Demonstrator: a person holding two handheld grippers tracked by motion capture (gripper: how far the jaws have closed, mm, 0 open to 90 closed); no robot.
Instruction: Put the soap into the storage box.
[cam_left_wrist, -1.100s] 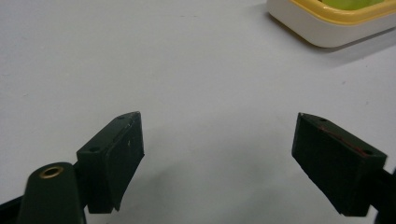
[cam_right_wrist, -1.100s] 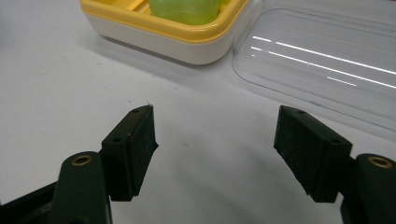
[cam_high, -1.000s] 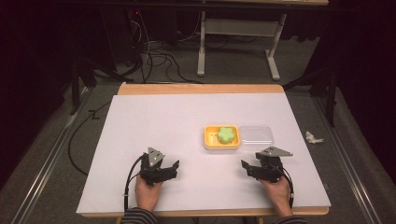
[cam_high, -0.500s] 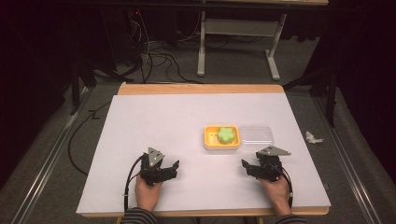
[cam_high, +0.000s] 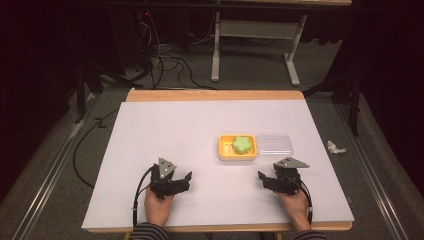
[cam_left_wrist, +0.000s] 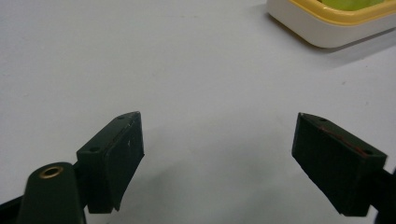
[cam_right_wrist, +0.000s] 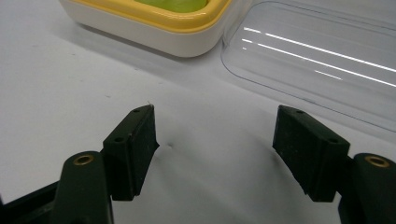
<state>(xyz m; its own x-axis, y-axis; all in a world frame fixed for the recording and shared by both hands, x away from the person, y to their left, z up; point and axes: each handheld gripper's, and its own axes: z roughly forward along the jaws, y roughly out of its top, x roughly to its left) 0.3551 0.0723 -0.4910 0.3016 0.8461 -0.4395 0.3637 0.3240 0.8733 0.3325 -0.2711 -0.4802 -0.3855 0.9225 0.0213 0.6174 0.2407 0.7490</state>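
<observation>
Bench covered in white fills the middle of the high view, and a little right of centre on it sits a yellow-rimmed tray holding a green, lobed lump. Touching the tray's right side lies a clear plastic lid, flat on the surface.

The left claw rests in the lower left of centre, the right claw in the lower right, each with its jaws spread wide and nothing between them. In the right gripper view the lid lies just ahead, at the upper right.

The lid looks thin, light and glossy, so it would probably flex and slip under a hard pinch; its raised rim seems the best hold. The tray seems stiff, with a thick lip a claw could straddle. The green lump looks soft and likely dents, so a gentle grip across its middle would suit.
</observation>
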